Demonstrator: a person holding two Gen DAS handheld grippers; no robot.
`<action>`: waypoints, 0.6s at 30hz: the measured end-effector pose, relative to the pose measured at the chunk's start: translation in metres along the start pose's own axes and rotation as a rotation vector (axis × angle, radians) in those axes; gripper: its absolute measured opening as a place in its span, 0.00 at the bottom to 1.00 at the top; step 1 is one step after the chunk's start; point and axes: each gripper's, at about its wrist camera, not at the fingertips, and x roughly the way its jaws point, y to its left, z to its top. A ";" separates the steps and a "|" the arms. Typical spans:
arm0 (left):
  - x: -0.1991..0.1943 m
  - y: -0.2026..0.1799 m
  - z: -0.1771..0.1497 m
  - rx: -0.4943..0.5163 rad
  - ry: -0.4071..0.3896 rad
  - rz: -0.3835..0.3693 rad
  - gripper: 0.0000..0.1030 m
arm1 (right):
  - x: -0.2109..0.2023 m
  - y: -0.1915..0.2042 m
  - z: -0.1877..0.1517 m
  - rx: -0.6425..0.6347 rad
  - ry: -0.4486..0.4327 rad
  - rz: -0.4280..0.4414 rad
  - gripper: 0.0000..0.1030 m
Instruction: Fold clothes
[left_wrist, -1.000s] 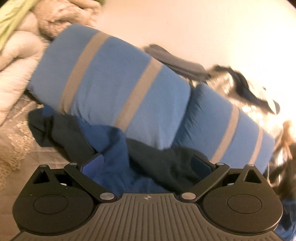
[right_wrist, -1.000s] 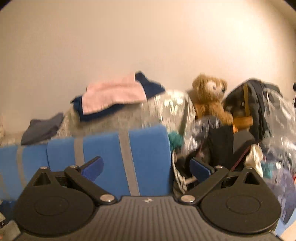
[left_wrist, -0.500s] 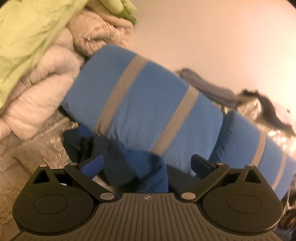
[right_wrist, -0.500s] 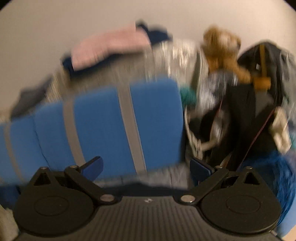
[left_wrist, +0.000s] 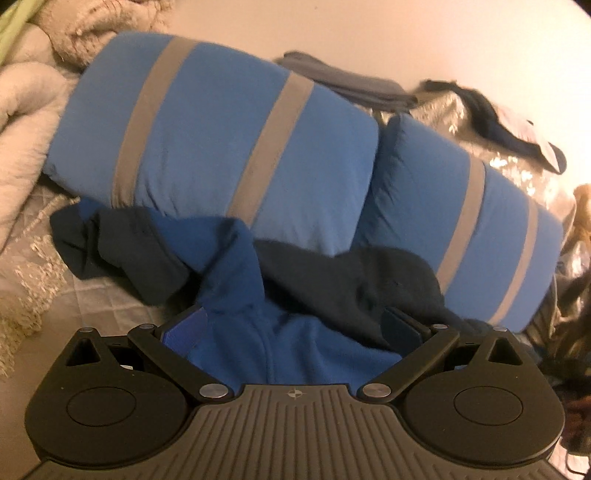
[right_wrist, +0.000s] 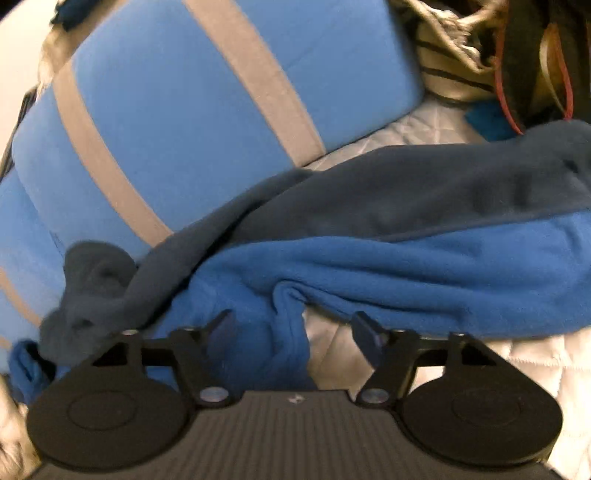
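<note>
A quilted bed (right_wrist: 424, 127) is seen to carry everything. Two blue pillows with grey stripes (left_wrist: 221, 129) are propped along its far side, and a two-tone blue fleece garment (right_wrist: 406, 266) is spread crumpled in front of them, its dark navy part lying against the pillows. A folded grey cloth (left_wrist: 351, 83) is laid behind the pillows.

The step in hand is judged to be the first grasp on the fleece before it can be spread and folded. The left gripper (left_wrist: 295, 328) is held wide open over the garment; fleece lies between its fingers, but no pinch is seen. The right gripper (right_wrist: 295, 328) is part-way open with its jaws closing, a bunched fold of bright blue fleece standing between them, not yet pressed by the pads.

Next, a firm pinch on that fold is called for, then a lift so the cloth can be drawn flat.

A second ago the right view was filled by the wall, a teddy bear and bags; it has since been lowered onto the fleece. The left view has changed little.
</note>
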 end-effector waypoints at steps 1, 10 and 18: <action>0.002 -0.001 0.000 -0.007 0.012 -0.008 1.00 | 0.002 0.001 -0.001 -0.003 -0.015 0.009 0.68; 0.011 -0.006 -0.004 -0.006 0.061 -0.014 1.00 | 0.042 -0.011 -0.009 0.181 0.035 0.033 0.17; 0.015 0.000 -0.005 -0.032 0.096 -0.002 1.00 | 0.037 -0.025 -0.031 0.401 0.113 0.000 0.12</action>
